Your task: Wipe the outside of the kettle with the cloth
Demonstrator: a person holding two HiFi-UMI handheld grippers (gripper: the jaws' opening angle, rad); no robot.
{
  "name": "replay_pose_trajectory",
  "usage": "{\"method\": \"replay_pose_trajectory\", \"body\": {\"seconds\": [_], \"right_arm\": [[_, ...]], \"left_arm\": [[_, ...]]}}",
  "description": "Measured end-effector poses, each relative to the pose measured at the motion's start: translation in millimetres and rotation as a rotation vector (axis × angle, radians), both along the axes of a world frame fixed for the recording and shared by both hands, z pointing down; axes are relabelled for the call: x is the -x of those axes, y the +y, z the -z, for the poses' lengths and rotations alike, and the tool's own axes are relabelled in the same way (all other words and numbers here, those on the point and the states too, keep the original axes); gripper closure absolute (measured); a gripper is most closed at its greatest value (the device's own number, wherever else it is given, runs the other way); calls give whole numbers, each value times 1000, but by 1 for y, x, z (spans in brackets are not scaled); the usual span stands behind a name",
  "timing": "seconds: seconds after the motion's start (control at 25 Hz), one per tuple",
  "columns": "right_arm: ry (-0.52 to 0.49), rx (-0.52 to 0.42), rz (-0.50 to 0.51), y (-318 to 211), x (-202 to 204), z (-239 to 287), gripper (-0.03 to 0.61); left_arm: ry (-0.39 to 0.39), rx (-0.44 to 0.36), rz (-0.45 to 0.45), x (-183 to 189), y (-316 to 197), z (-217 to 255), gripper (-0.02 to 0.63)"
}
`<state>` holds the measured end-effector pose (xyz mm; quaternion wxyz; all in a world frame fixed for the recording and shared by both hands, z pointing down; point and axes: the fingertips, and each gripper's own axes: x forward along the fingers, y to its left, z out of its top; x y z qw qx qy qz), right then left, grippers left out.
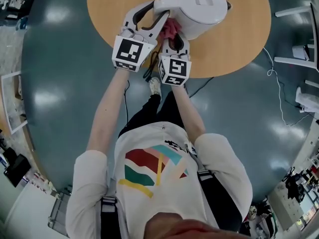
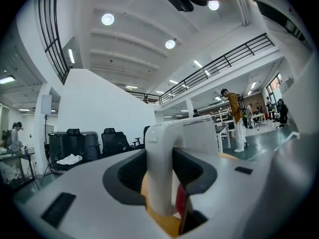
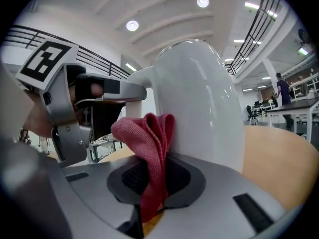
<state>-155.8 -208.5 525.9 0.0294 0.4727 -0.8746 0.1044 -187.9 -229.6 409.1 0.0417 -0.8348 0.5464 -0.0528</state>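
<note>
1. We are working at the round table (image 1: 239,49), where the white kettle (image 1: 199,11) is standing. Wiping looks under way, with most of the body seemingly left.
2. Our left gripper (image 1: 151,15) is clamping the handle (image 2: 162,173).
3. Our right gripper (image 1: 172,38) is pinching the red cloth (image 3: 149,148), holding it against the kettle's side below the handle.

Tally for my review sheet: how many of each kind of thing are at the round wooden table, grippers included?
kettle: 1
cloth: 1
grippers: 2 (left gripper, right gripper)
Total: 4
</note>
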Motion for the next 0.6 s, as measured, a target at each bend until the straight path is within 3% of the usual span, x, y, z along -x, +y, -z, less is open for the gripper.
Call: {"method": "replay_pose_trajectory", "body": {"seconds": [0.28, 0.6], "right_arm": [[38, -16, -12, 5, -8, -4, 531], [44, -17, 5, 13, -45, -6, 531]], "left_arm": [[3, -9, 10, 0, 3, -1, 410], [-1, -7, -6, -8, 1, -5, 410]]}}
